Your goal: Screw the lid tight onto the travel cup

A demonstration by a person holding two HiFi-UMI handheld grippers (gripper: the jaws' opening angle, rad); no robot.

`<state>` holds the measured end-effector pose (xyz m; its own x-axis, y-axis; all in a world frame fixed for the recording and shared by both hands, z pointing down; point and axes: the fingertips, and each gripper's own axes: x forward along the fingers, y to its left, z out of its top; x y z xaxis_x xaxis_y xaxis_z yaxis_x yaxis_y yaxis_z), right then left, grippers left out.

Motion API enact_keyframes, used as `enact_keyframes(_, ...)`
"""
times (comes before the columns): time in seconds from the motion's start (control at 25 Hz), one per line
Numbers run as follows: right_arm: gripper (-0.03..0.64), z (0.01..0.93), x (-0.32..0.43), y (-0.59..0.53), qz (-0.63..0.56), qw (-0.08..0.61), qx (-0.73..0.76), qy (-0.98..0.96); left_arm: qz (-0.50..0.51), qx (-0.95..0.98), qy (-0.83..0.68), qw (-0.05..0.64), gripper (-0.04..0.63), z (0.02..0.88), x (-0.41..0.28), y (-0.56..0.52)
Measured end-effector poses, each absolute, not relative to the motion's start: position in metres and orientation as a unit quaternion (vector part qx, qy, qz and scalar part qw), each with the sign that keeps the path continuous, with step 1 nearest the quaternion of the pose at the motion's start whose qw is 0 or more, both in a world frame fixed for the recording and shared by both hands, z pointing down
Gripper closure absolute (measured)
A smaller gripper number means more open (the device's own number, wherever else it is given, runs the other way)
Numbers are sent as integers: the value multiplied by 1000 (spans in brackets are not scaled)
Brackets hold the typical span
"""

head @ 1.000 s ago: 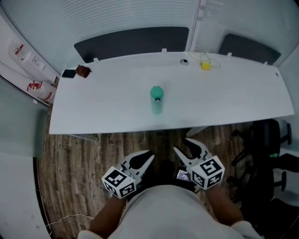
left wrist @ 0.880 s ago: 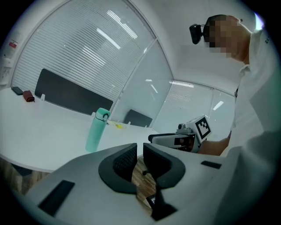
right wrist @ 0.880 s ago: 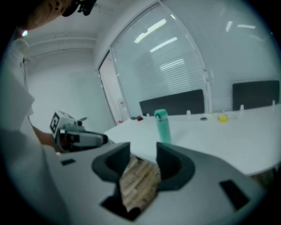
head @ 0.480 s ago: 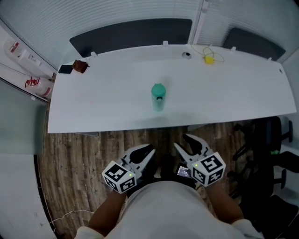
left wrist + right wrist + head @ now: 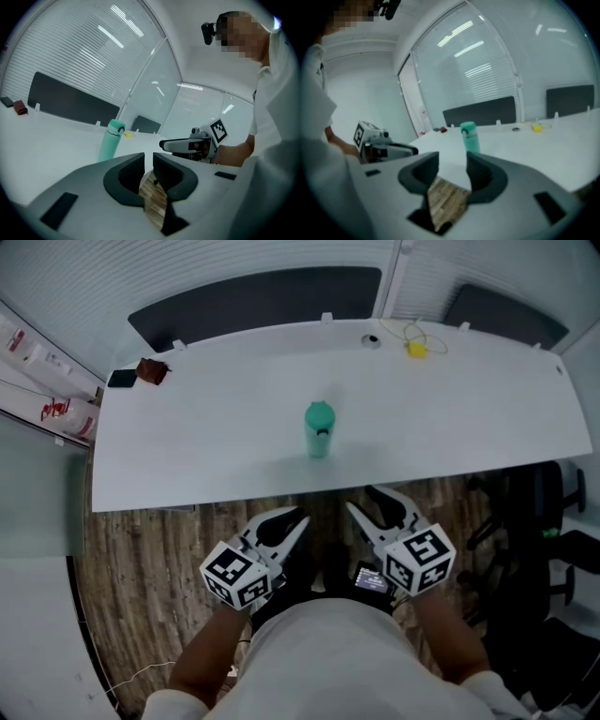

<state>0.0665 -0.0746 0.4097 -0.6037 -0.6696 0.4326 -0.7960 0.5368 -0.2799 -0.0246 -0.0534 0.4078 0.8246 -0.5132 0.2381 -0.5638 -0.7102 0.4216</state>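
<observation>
The mint-green travel cup (image 5: 319,427) stands upright near the middle of the white table (image 5: 187,456), with its lid on top. It also shows in the left gripper view (image 5: 109,140) and the right gripper view (image 5: 470,137). Both grippers hang below the table's front edge, over the wooden floor and well short of the cup. My left gripper (image 5: 289,524) (image 5: 148,161) holds nothing, its jaws drawn together to a thin slit. My right gripper (image 5: 370,507) (image 5: 452,161) stands open and empty. Each gripper shows in the other's view: the right gripper (image 5: 180,144), the left gripper (image 5: 401,150).
At the table's back left lie a black item (image 5: 122,378) and a small brown thing (image 5: 150,369). A yellow piece (image 5: 413,348) with a cable and a grommet (image 5: 372,339) sit at the back right. Dark panels line the far edge. A black chair (image 5: 534,521) stands on the right.
Both grippers have crept slightly up toward the table's front edge and the view has shifted a little. The cup stays put and the jaws keep their spacing.
</observation>
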Motion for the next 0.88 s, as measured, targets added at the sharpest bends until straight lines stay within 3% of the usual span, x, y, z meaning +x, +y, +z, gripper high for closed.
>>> enact_keyframes(0.4,428,406,50,-129,199,153,409,-877,86,927,-302,203,516,422,-26,-121)
enact_keyframes(0.64,418,411,39,-167,180,171,401,-882,117,930,-305,169,402,441,-22,-161)
enact_keyframes(0.88,320,418,23,-200,172,179,393,-886,156,935,-284,146,302,469,-6,-190)
